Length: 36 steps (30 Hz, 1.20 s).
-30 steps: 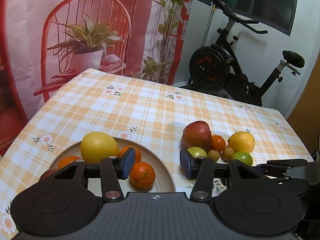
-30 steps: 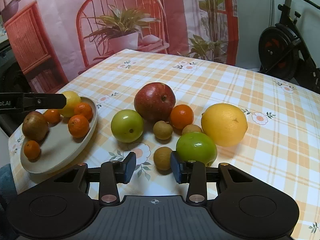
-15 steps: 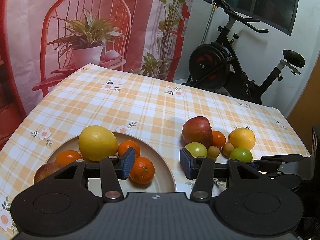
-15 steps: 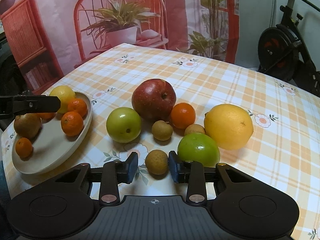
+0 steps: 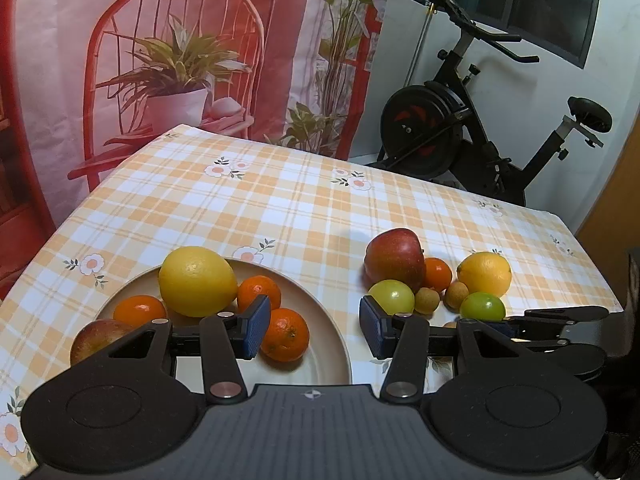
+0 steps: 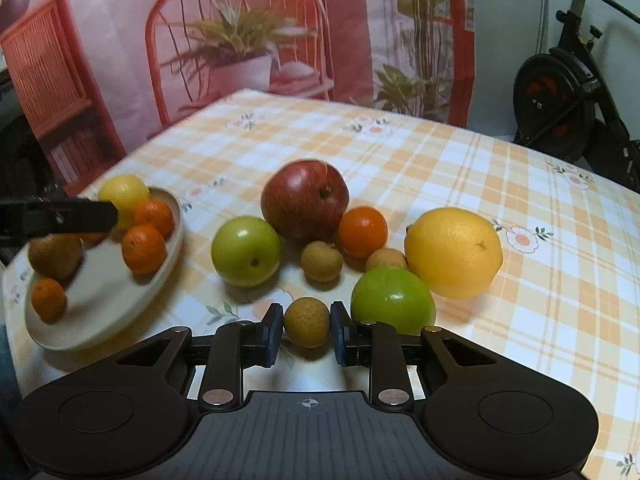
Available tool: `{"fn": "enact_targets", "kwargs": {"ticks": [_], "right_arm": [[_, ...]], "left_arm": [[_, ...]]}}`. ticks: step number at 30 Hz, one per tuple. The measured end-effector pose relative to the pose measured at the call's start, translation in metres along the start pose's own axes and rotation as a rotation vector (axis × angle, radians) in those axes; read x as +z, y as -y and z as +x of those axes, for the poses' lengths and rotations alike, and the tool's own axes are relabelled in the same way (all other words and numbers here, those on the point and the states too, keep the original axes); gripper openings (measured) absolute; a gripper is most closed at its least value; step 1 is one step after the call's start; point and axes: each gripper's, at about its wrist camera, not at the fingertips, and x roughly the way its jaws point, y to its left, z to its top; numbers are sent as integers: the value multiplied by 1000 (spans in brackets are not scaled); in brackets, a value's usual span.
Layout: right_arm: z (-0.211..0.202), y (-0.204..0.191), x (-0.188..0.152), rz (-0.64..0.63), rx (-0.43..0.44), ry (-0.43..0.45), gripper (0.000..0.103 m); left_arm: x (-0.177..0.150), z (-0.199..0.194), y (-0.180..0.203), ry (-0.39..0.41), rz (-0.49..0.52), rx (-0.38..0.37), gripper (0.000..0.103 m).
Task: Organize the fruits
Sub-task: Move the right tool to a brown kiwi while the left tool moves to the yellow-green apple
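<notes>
My right gripper (image 6: 306, 330) has its pads on both sides of a small brown longan (image 6: 307, 322) on the tablecloth, close to touching it. Behind it lie a green apple (image 6: 393, 301), a second green apple (image 6: 245, 251), a red apple (image 6: 305, 200), a mandarin (image 6: 363, 232), a lemon (image 6: 453, 253) and two more longans (image 6: 321, 261). My left gripper (image 5: 314, 326) is open and empty above the beige plate (image 5: 328, 340), which holds a lemon (image 5: 197, 281), several mandarins (image 5: 285, 335) and a reddish fruit (image 5: 96, 336). The plate also shows in the right wrist view (image 6: 100, 304).
The table has an orange checked cloth (image 5: 280, 208). The fruit pile shows in the left wrist view, with the red apple (image 5: 395, 258) at its back. An exercise bike (image 5: 480, 132) stands beyond the far right edge. A printed backdrop (image 5: 180, 60) hangs behind the table.
My right gripper has moved forward around the nearest longan and its jaws have narrowed onto it. My left gripper has drifted slightly back and up over the plate, still open.
</notes>
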Motion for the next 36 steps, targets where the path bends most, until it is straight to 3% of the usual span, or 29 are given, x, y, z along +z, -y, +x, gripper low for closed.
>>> {"fn": "enact_targets", "kwargs": {"ticks": [7, 17, 24, 28, 33, 36], "right_arm": [[-27, 9, -1, 35, 7, 109, 23], [-60, 52, -8, 132, -16, 225, 23], [-73, 79, -23, 177, -33, 256, 23], [-77, 88, -30, 193, -32, 261, 23], [-78, 93, -35, 207, -26, 264, 23], [-78, 93, -36, 208, -23, 264, 23]], "left_arm": [[7, -5, 10, 7, 37, 3, 52], [21, 3, 34, -26, 107, -10, 52], [22, 25, 45, -94, 111, -13, 52], [20, 39, 52, -126, 133, -52, 52], [17, 60, 64, -155, 251, -33, 53], [16, 68, 64, -184, 262, -44, 53]]}}
